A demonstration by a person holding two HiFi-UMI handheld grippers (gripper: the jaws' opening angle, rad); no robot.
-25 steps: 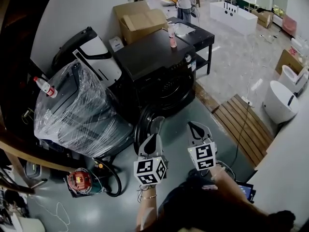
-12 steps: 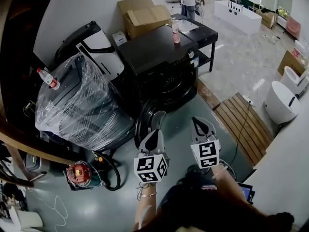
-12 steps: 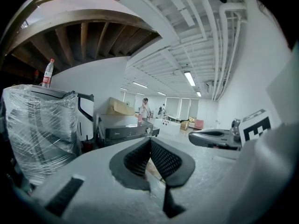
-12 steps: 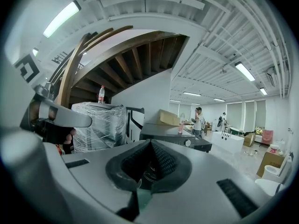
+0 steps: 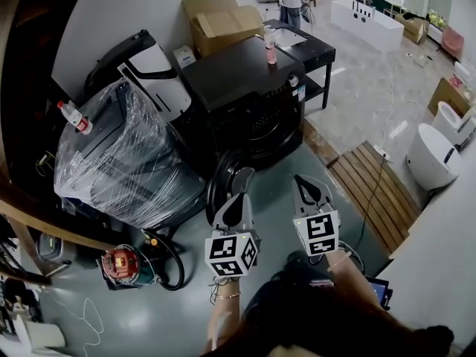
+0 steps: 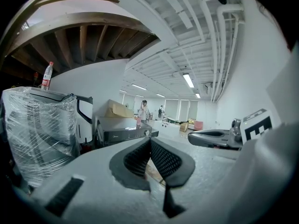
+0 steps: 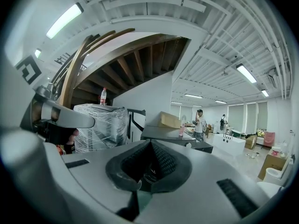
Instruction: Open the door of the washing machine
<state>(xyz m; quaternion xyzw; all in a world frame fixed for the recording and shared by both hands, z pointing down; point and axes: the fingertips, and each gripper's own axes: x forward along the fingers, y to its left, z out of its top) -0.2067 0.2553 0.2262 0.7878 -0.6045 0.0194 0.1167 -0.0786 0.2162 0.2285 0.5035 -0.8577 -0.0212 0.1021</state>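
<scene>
The black washing machine (image 5: 242, 88) stands in the middle of the head view, with its round drum opening (image 5: 262, 134) facing me. Its round dark door (image 5: 222, 184) stands swung out at the front left. My left gripper (image 5: 242, 177) is shut and holds nothing; its tip lies just beside the door's rim, and contact cannot be told. My right gripper (image 5: 299, 180) is shut and empty, to the right of the door and short of the machine. The left gripper view shows shut pads (image 6: 150, 140) and the machine (image 6: 122, 133) beyond; the right gripper view shows shut pads (image 7: 150, 143).
A plastic-wrapped appliance (image 5: 119, 162) with a bottle (image 5: 73, 116) on top stands left of the machine. A pink bottle (image 5: 270, 53) is on the machine's top. Behind are cardboard boxes (image 5: 223, 21) and a black table (image 5: 306, 47). A wooden slat platform (image 5: 372, 192) lies right; a red tool (image 5: 123, 266) lies lower left.
Both grippers have risen slightly and stay shut. The door stands swung out as before.
</scene>
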